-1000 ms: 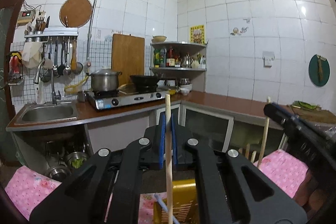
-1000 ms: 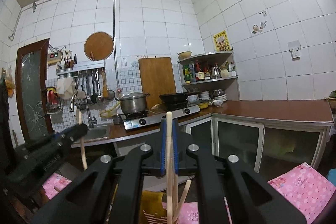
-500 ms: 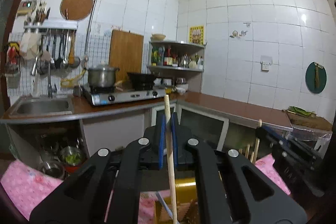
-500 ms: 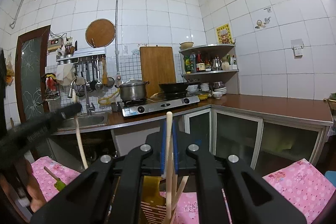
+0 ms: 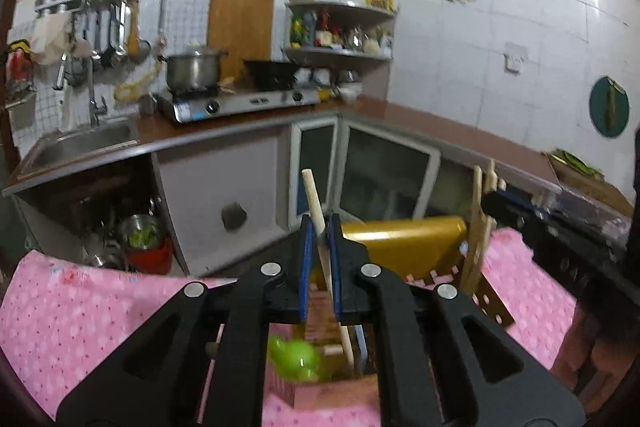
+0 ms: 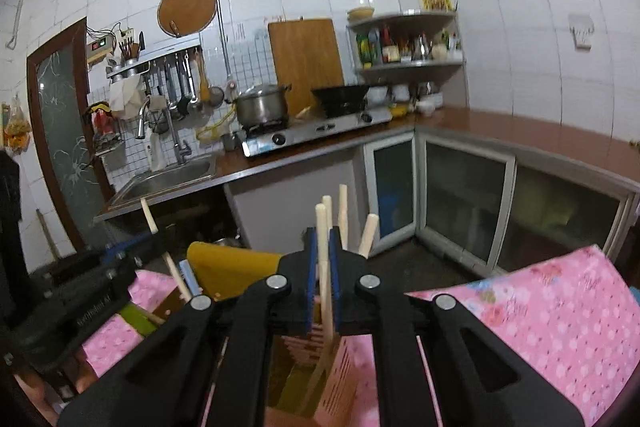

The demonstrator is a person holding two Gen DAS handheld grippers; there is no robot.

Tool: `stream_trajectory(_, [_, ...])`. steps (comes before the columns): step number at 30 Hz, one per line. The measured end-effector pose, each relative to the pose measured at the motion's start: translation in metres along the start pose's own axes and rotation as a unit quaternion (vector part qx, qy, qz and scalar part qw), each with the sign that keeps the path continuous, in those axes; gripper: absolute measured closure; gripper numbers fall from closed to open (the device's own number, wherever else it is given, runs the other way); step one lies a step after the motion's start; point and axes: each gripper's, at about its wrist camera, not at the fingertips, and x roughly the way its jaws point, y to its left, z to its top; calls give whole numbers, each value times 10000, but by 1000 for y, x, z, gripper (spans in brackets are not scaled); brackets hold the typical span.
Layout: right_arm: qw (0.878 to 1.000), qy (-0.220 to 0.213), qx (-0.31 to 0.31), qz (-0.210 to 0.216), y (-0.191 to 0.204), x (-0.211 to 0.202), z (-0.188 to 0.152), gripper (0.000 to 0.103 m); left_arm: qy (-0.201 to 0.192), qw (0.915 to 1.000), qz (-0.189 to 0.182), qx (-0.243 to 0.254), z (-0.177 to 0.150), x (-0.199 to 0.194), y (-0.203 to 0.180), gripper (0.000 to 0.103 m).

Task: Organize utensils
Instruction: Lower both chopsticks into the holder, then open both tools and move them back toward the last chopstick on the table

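Pink cloth (image 5: pixel 80 311) — slotted holder (image 6: pixel 340 367) atop

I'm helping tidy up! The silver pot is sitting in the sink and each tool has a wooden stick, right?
Not quite. The silver pot sits on the stove, not in the sink; the right wrist view shows it. Yes, the left tool and the right tool each have a wooden stick.

Over the pink holder (image 6: pixel 332 359) the way down is crowded: upright chopsticks (image 6: pixel 343 211) stand in it, and the yellow board (image 5: pixel 416 239) rises just behind. Left gripper (image 5: pixel 320 251) and right gripper (image 5: pixel 516 205) sit near each other over it (little room btwn them). Pink cloth (image 5: pixel 80 311) to the left lies bare, w/ free passage. Cabinet fronts (image 6: pixel 464 199) stand well apart beyond.
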Motion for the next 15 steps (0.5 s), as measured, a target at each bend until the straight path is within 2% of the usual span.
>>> stream_trajectory(1, [10000, 16, 17, 8, 0, -3, 1, 95, 94, 9999, -45, 1, 1, -6, 0, 90])
stream_trajectory(3, [10000, 57, 17, -14, 0, -12, 4, 69, 120, 9998, -126, -17, 2, -18, -1, 71])
stream_trajectory(4, [10000, 53, 44, -31, -1, -19, 4, 48, 137, 9998, -133, -21, 4, -29, 0, 62])
stream_trajectory(5, [9999, 20, 73, -67, -1, -26, 5, 46, 103, 9999, -61, -44, 4, -38, 0, 36])
stream_trajectory(6, [9999, 10, 52, -122, -1, -36, 5, 46, 1, 10000, 2, -82, 4, -52, 2, 25])
stream_trajectory(8, [9998, 96, 0, -187, -2, -48, 5, 46, -59, 9999, -40, -70, 1, -73, 5, 23])
stream_trajectory(12, [9992, 257, 15, -292, -6, -81, -7, 46, 204, 9998, 16, -83, -16, -104, 17, 10])
stream_trajectory(15, [9984, 436, -83, -343, -5, -103, -25, 43, 356, 9992, 122, -124, -35, -124, 29, 5])
